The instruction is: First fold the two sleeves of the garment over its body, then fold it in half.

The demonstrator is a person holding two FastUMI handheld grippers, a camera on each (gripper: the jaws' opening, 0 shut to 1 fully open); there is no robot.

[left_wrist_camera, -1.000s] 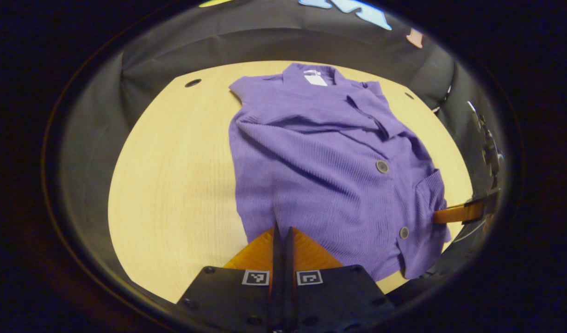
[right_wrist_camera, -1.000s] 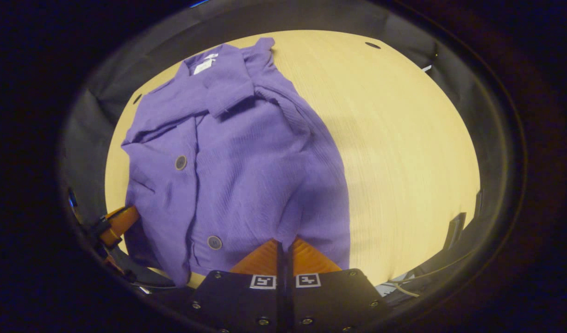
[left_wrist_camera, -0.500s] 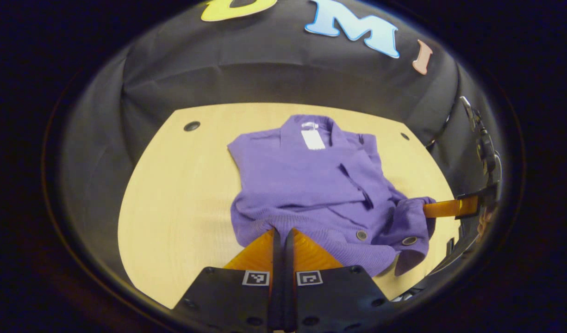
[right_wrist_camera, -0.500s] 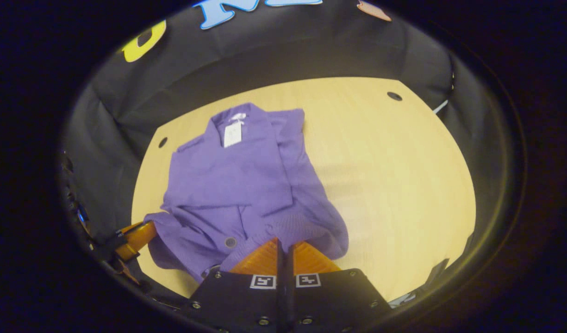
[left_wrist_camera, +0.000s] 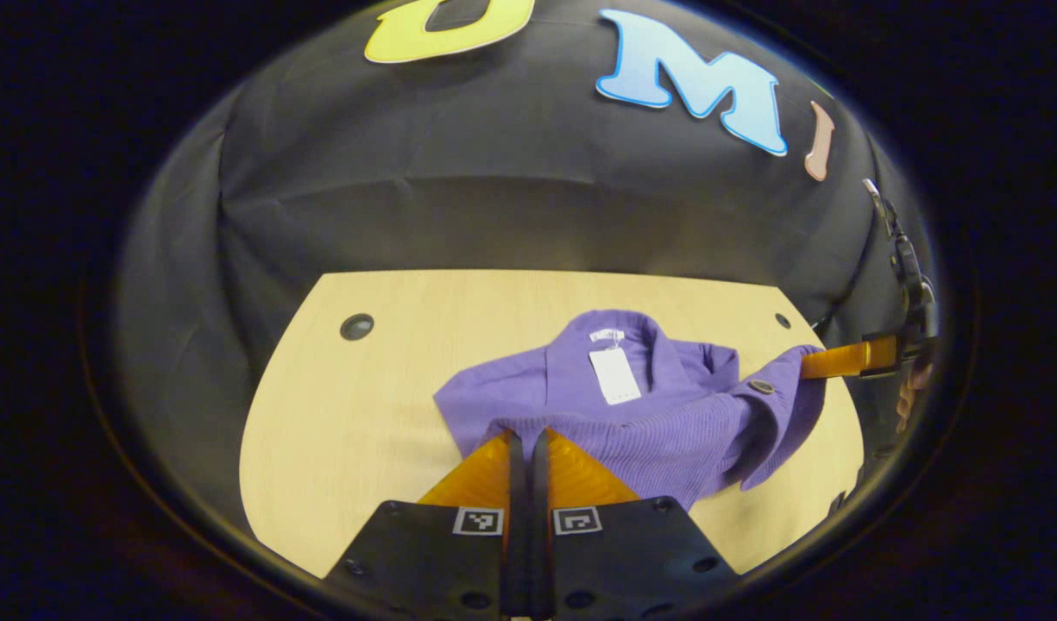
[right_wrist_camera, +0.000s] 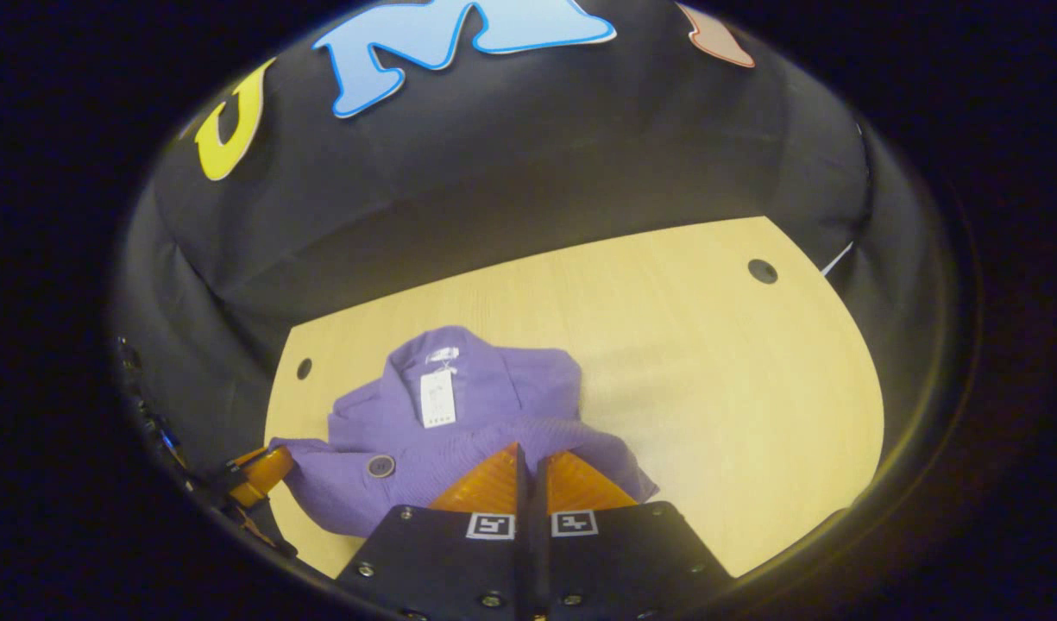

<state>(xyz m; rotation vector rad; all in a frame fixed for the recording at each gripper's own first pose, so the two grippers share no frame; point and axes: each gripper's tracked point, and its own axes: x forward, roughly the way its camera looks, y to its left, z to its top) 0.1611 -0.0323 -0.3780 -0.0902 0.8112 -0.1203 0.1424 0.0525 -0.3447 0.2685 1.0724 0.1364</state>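
- Garment first: a purple knit cardigan, lying on the wooden table with its bottom hem lifted and carried over the body toward the collar.
- Nearest in the left gripper view, the left gripper has its two fingers pressed together with only a thin seam between them, and the ribbed hem bunches right at the tips; I judge it pinched on that hem.
- Same story in the right gripper view: the right gripper shows its fingers drawn tight together, purple knit gathered at the tips, so it reads as clamped on the other hem corner.
- Out at the edge of each view the other gripper turns up, holding its own corner of the fabric, near a button.
- Halfway fold in progress, I'd say: the sleeves look already tucked in, and this is the fold in half.
- To do it well, bring both corners forward level with each other, lay the hem square onto the shoulders just below the collar, and let go only once the cloth rests flat.
- One risk: the corner by the button droops, so uneven hands could leave a skewed edge.
- Farther back, the white tag sits inside the collar, uncovered.
- Beyond that, bare table with small round holes, then the black cloth wall.
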